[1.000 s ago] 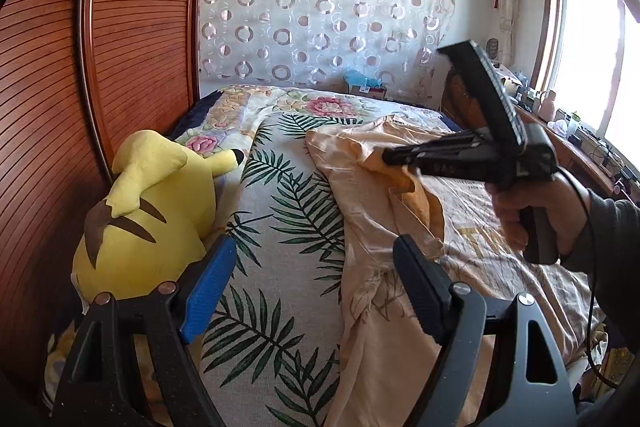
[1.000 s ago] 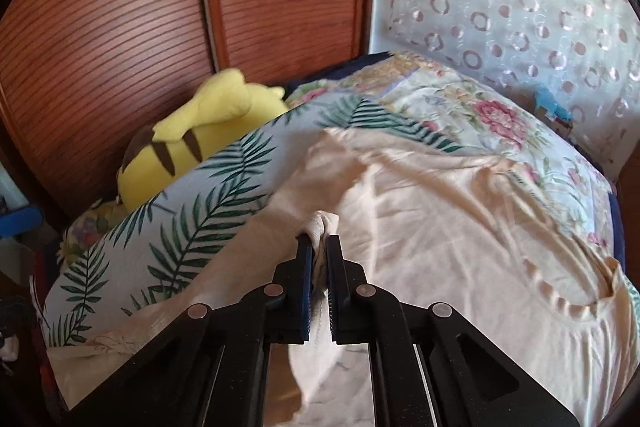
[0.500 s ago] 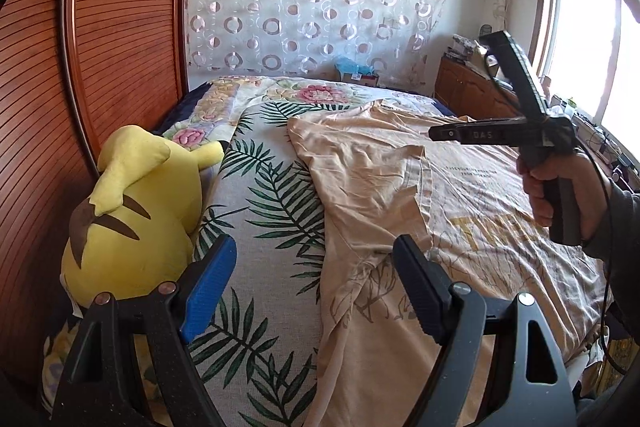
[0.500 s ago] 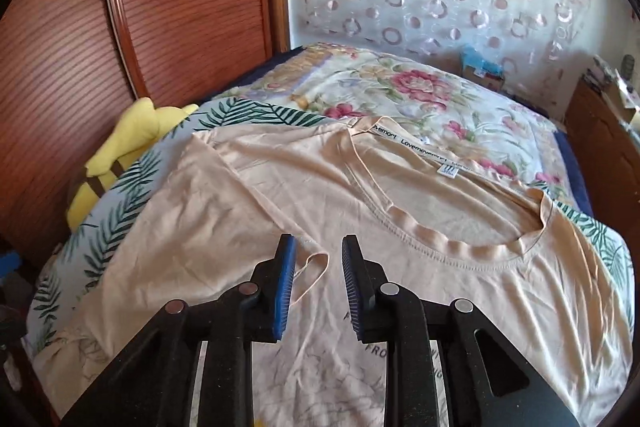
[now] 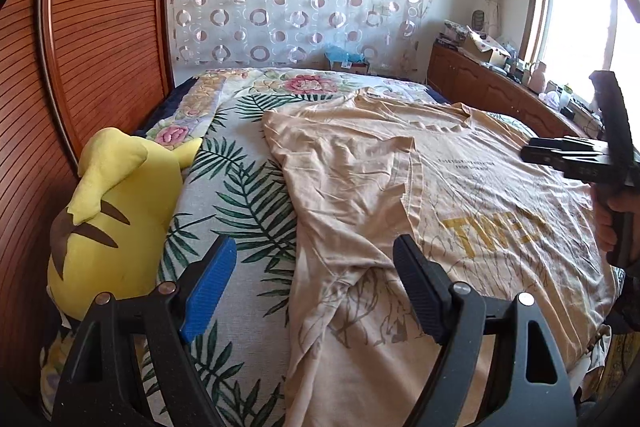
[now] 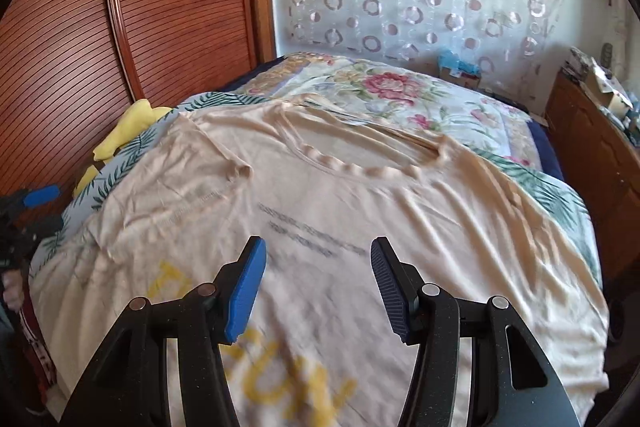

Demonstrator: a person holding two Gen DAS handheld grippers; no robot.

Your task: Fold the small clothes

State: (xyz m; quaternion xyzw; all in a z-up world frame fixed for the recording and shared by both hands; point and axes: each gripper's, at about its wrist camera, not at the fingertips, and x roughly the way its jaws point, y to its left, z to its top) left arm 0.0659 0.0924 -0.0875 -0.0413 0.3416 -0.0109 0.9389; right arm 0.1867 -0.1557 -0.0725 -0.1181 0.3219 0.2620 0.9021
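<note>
A peach T-shirt [image 5: 472, 195] with yellow lettering lies front up on the bed, its left sleeve folded in over the chest. It fills the right wrist view [image 6: 360, 211]. My left gripper [image 5: 316, 279] is open and empty, hovering above the shirt's left side near the hem. My right gripper [image 6: 318, 283] is open and empty above the shirt's chest. The right gripper also shows in the left wrist view [image 5: 532, 153], at the far right above the shirt.
A yellow plush toy [image 5: 116, 215] lies at the bed's left edge against the wooden slatted headboard [image 5: 80, 39]. The bedspread [image 5: 244, 211] has leaf and flower prints. A wooden cabinet [image 5: 492, 87] with clutter stands on the right under the window.
My right gripper let go of the sleeve, opened wide, and drew back to the right over the chest. The sleeve now lies folded on the shirt. My left gripper stayed open.
</note>
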